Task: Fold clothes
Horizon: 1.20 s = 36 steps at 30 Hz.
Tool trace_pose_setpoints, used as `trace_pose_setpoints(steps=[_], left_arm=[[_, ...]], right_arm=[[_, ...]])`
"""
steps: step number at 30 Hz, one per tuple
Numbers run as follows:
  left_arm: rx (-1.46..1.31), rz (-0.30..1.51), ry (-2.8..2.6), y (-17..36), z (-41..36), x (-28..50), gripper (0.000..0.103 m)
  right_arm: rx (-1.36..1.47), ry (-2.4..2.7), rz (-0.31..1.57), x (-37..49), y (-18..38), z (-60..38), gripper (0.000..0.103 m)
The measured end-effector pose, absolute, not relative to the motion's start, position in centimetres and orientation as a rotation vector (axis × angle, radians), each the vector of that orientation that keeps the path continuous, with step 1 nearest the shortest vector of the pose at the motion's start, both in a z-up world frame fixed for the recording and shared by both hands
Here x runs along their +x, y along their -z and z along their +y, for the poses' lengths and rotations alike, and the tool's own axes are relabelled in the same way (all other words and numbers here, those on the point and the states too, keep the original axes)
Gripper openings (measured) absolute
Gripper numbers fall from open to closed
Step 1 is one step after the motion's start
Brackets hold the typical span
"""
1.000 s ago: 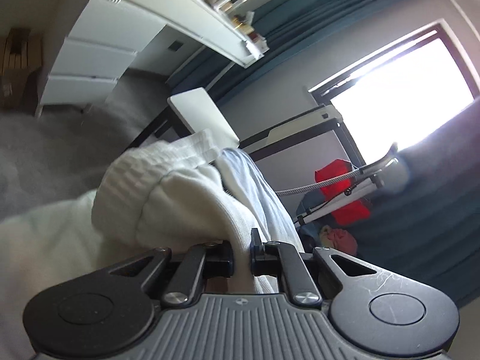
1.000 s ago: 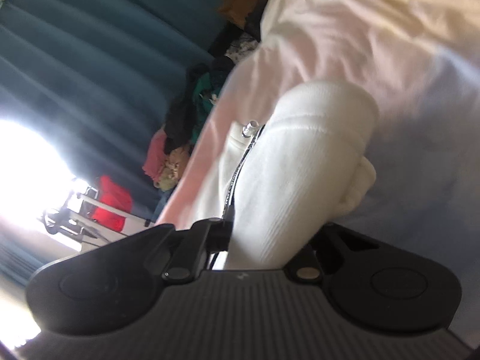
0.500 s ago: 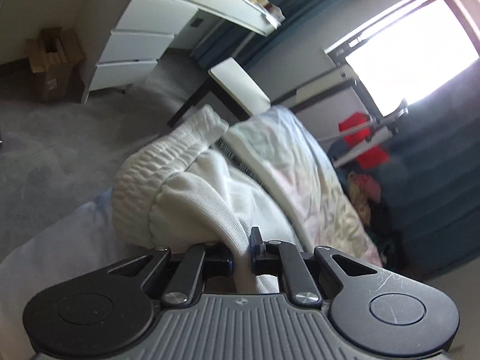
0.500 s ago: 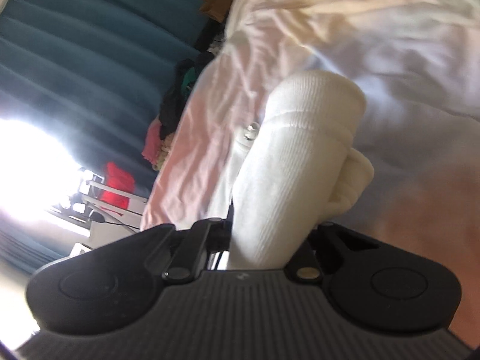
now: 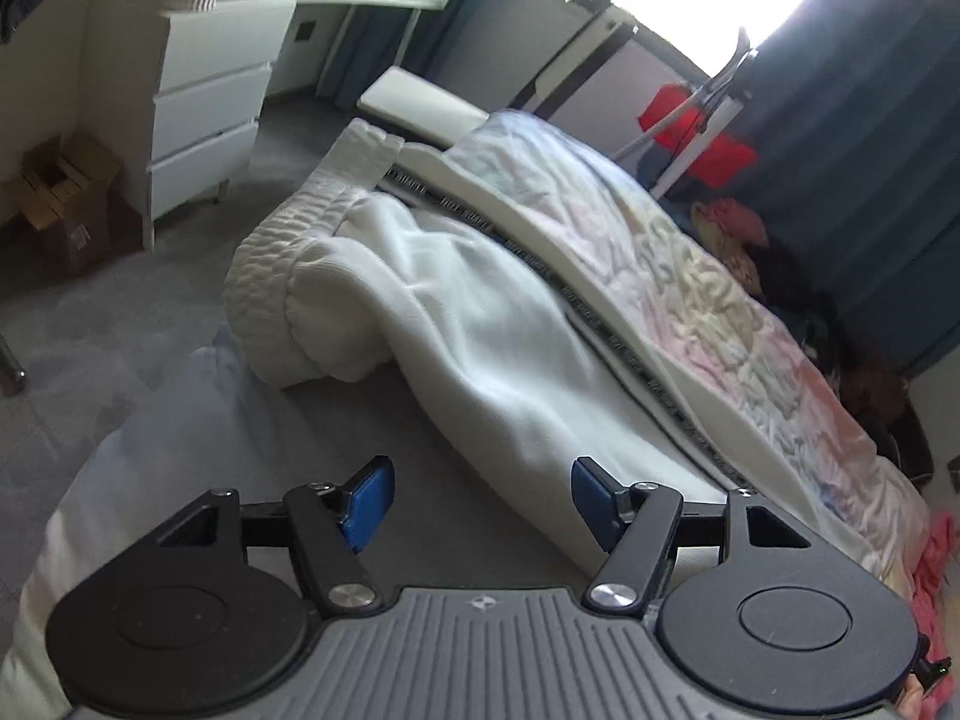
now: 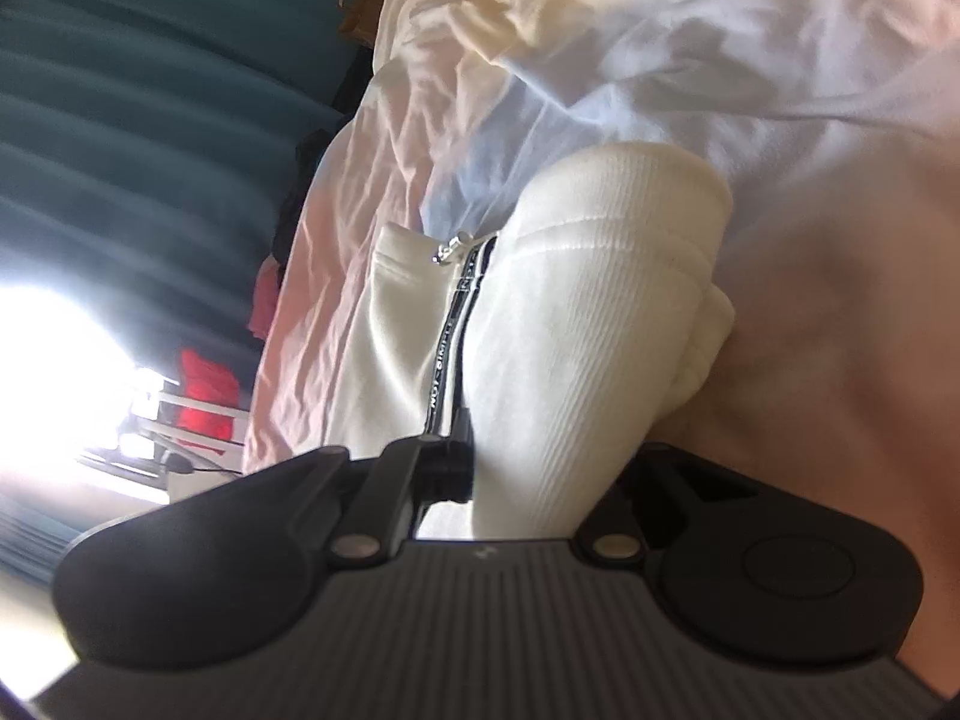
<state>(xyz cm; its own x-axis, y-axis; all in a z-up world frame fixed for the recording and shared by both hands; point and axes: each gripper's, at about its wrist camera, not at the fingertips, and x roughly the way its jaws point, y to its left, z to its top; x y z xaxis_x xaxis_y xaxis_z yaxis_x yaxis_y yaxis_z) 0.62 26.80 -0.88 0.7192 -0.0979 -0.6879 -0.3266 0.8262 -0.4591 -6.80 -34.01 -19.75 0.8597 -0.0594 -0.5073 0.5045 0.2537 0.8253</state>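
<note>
Fingers of the left gripper (image 5: 483,501) are hanging apart above the white sweatshirt (image 5: 480,324) lying on the bed (image 5: 750,312), while the right gripper (image 6: 528,474) is clamping its ribbed hem (likely anchoring the fold).

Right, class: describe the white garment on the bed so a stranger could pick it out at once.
Start at the bed with its crumpled pastel cover. Along its near edge lies a thick white zip-up top, a black-and-white zip tape running down it. Unlike the thin, wrinkled bedding, it is fleecy, with ribbed cuffs.

Right gripper's (image 6: 528,480) far fingers hidden behind the white ribbed cuff (image 6: 588,312).
</note>
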Motion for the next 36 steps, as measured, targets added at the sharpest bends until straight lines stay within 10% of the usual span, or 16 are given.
trace_pose_setpoints(steps=[10, 22, 24, 26, 36], left_arm=[[-0.372, 0.613, 0.035, -3.0, 10.5, 3.7, 0.080], [-0.066, 0.692, 0.025, 6.9, -0.7, 9.7, 0.079], [-0.112, 0.741, 0.028, 8.3, 0.1, 10.7, 0.079], [-0.141, 0.765, 0.037, 9.4, 1.0, 11.5, 0.079], [-0.015, 0.762, -0.010, 10.8, -0.7, 10.0, 0.081]], right_arm=[[1.302, 0.358, 0.328, -7.7, 19.1, -34.1, 0.014], [1.351, 0.194, 0.330, -8.6, 19.7, -35.5, 0.017], [1.359, 0.185, 0.351, -8.5, 20.3, -35.6, 0.024], [1.383, 0.183, 0.372, -8.1, 21.0, -35.7, 0.054], [1.263, 0.261, 0.301, -5.8, 20.9, -35.9, 0.055]])
